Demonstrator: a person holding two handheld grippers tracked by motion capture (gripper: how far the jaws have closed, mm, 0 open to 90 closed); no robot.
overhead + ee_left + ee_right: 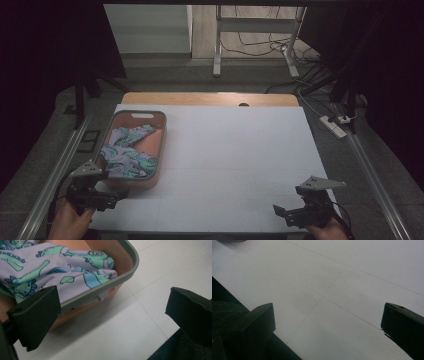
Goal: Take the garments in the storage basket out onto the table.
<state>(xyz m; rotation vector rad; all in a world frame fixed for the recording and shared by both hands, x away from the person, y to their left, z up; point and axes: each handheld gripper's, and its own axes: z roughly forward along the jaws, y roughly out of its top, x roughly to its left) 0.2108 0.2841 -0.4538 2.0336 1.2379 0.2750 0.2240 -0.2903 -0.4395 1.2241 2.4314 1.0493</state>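
A crumpled lilac cloth (127,150) printed with green dinosaurs lies in an orange basket (159,131) with a grey rim, on the left half of the white bench (235,165). The basket's long axis runs near to far, and the cloth is bunched along that same line, with one lobe toward the far end and a thicker mass toward the near end. In the left gripper view a fold of the cloth (75,277) spills over the basket's grey rim (120,280) at its near corner.

The left tool (102,199) sits at the near left edge of the bench, just beside the basket's near end, its jaws spread wide and holding nothing. From it the cloth lies just beyond and a little to the right, so a short reach forward and up over the rim looks enough to reach the draped fold.

The right tool (282,212) rests at the near right of the bench, well apart from the basket, jaws also wide and empty over bare white surface (332,290). The left hand is clearly the nearer one, and the overhanging fold looks like the easiest place to pinch.
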